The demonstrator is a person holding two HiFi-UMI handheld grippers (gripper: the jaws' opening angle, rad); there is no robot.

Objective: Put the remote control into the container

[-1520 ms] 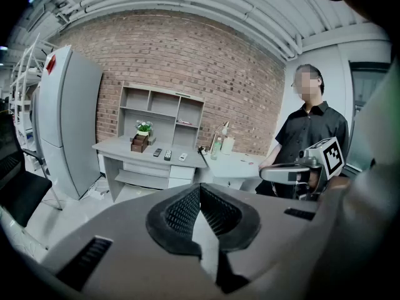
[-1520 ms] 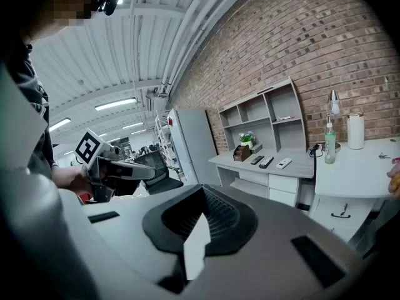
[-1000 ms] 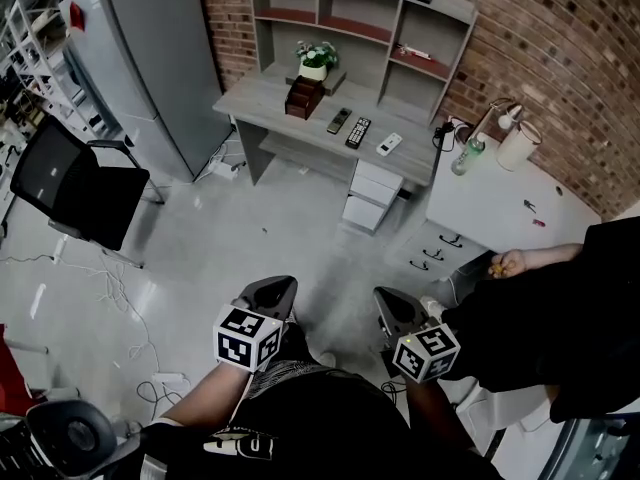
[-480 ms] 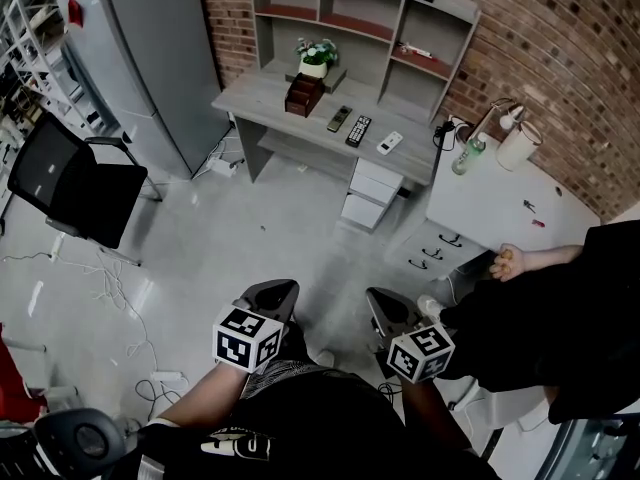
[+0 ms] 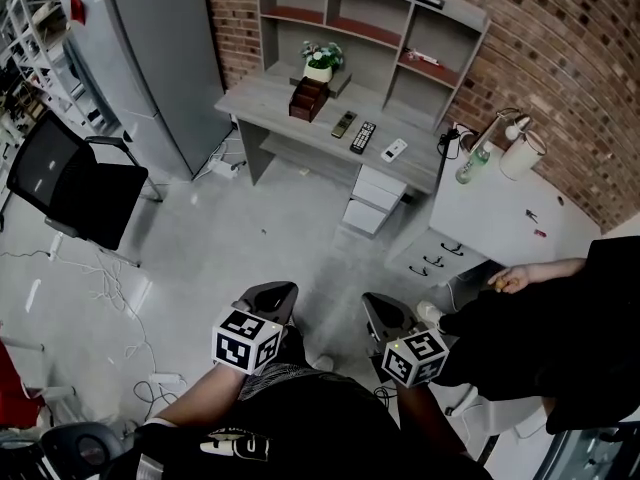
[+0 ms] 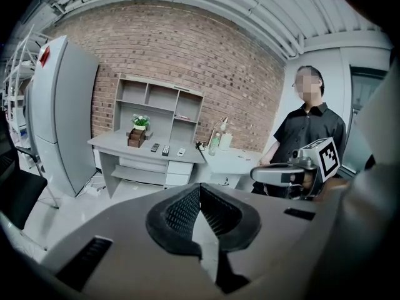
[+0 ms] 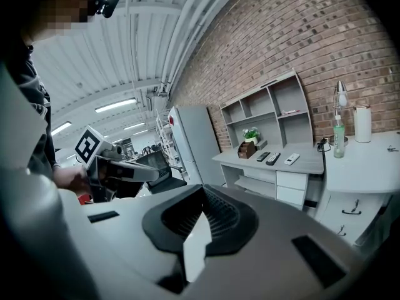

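My left gripper [image 5: 272, 290] was shut, its jaws pressed together with nothing between them. My right gripper [image 5: 380, 310] was the same: closed and empty. I held both low in front of my body, side by side and a little apart, over the grey floor [image 5: 250, 238] and well away from the desk [image 5: 262, 100].

Three remotes lay in a row on the desk top, none of them touched. There was a dark slim remote control [image 5: 344, 123], a black remote control [image 5: 363, 136] just beside it, and a white remote control [image 5: 394, 149] nearest the desk's right end. The container [image 5: 308, 98], a brown wooden box, stood on the desk to their left, apart from them and just in front of a potted plant [image 5: 321, 61].

A grey refrigerator [image 5: 150, 58] stood left of the desk, with a black chair [image 5: 70, 183] nearer me. Right of the desk, a white cabinet [image 5: 500, 213] carried a bottle [image 5: 467, 165] and a kettle [image 5: 525, 153]. Another person in black clothing stood at my right, one hand [image 5: 510, 280] showing.
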